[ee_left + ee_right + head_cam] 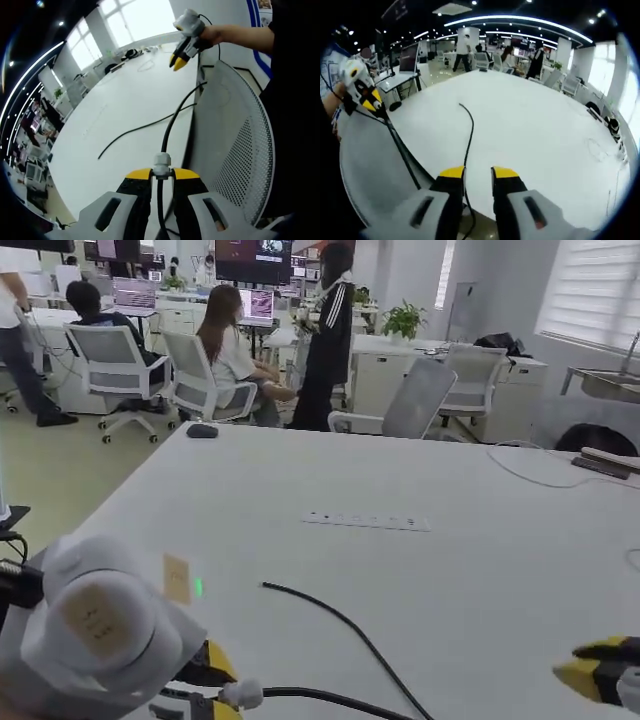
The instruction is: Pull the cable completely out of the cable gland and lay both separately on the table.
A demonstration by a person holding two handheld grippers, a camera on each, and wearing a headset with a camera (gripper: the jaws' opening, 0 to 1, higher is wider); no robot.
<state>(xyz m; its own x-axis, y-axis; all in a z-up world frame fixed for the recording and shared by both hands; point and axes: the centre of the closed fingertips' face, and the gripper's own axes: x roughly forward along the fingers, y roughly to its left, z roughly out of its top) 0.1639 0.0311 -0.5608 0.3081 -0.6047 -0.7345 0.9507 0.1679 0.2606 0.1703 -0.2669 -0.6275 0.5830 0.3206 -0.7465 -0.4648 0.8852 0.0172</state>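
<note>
A white cable gland (161, 165) sits pinched between the yellow jaws of my left gripper (161, 176), which is shut on it just off the table's near edge. The black cable (145, 127) runs through the gland and out across the white table (420, 570); its free end lies on the tabletop. In the head view the gland (241, 695) and the cable (350, 630) show at the bottom, beside the left gripper (215, 665). My right gripper (472, 175) is open, with the cable (470, 127) running beneath the gap in its jaws. The same gripper (600, 675) shows at the lower right.
A white mesh chair back (235, 135) stands close to the table's near edge. A flush socket strip (367, 522) lies mid-table, and a dark mouse (201, 431) sits at the far edge. Beyond are office chairs (420, 400), desks and people.
</note>
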